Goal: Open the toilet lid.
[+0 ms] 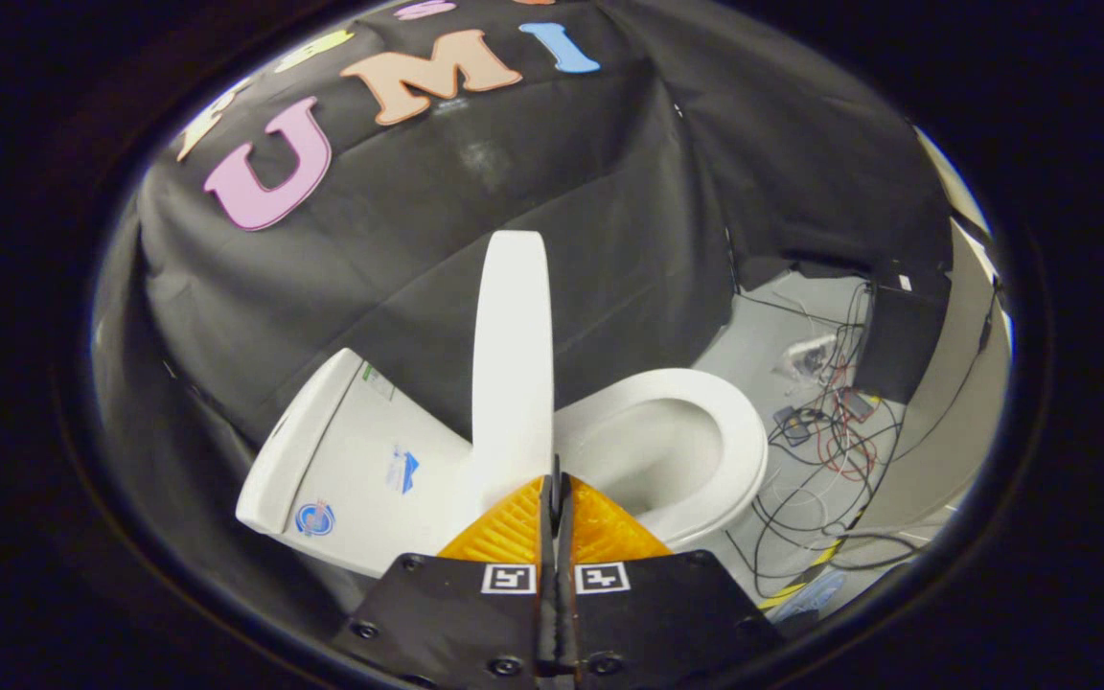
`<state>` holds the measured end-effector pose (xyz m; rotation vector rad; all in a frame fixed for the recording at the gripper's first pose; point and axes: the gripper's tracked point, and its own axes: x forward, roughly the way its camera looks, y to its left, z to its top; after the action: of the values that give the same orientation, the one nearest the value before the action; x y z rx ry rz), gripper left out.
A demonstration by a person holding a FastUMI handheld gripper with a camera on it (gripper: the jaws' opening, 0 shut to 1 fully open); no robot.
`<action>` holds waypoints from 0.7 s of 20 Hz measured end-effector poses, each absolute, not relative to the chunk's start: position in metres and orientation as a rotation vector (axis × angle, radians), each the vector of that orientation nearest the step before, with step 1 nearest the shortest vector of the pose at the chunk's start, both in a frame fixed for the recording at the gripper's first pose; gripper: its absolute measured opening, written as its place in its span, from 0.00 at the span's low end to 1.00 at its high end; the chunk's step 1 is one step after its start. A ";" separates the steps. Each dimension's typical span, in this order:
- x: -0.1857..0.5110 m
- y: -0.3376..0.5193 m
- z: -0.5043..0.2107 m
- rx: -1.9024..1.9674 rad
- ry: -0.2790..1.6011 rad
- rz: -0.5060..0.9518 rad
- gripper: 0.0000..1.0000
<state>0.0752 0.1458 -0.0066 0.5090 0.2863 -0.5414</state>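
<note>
the tool (556, 489) is seen with its fingers drawn together, nothing visibly pinched. just ahead of them the toilet lid (512, 355) is stood on edge, likely so it can be tipped back toward the tank (351, 460); the bowl (677, 450) is exposed beside.

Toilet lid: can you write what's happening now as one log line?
toilet lid: raised, standing on edge | claw: closed, touching lid's lower edge | seat: down, bowl open | tank: beside lid | cables: on floor

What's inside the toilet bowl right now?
The toilet bowl looks bare white inside, nothing visible. The raised lid and the closed gripper fingers cover its near part.
</note>
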 end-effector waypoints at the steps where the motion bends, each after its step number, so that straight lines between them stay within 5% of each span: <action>1: 0.076 0.150 -0.003 0.482 0.286 -0.540 0.01; 14: 0.116 0.223 0.039 0.303 0.240 -0.465 0.01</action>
<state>0.1158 0.2228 0.0393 0.3027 0.2402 -0.4653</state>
